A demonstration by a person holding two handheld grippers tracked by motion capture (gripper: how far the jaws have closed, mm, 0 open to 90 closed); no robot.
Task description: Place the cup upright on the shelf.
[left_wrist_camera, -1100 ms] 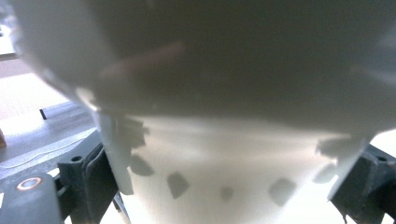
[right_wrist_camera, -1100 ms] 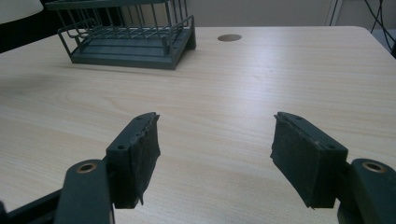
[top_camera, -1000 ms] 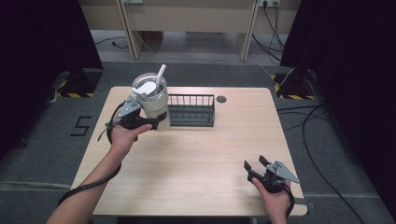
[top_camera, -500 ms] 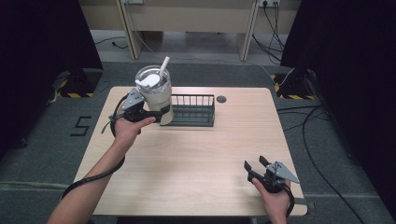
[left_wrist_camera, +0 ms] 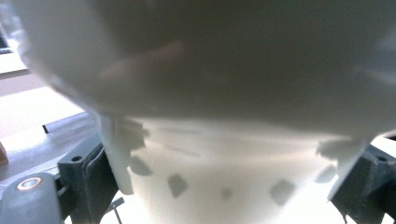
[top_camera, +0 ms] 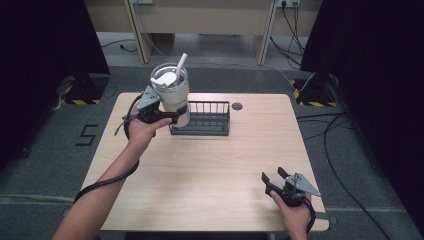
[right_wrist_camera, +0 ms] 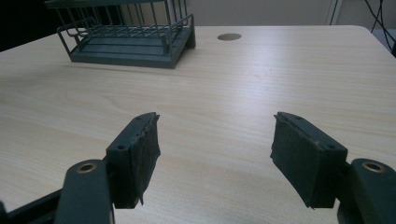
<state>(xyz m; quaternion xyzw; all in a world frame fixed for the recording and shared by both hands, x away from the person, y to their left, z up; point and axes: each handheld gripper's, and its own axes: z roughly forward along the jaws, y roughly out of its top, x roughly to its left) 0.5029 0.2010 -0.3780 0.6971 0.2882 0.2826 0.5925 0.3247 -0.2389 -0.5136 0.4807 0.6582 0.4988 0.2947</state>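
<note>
**Cup carried toward the rack**

Over the last second the left gripper [top_camera: 167, 116] has moved the white cup [top_camera: 171, 97], lid and straw [top_camera: 180, 64] on, rightward. It now hangs in the air over the left end of the dark wire rack [top_camera: 207, 120], jaws clamped on its lower body. Judgement: set-down in the rack comes next. The right gripper [top_camera: 276, 181] stays put near the table's front right corner, jaws spread, holding nothing.

Surface: pale wood table [top_camera: 240, 150], cable hole [top_camera: 237, 106] beside the rack. Room: grey carpet, black curtains, loose floor cables.
</note>
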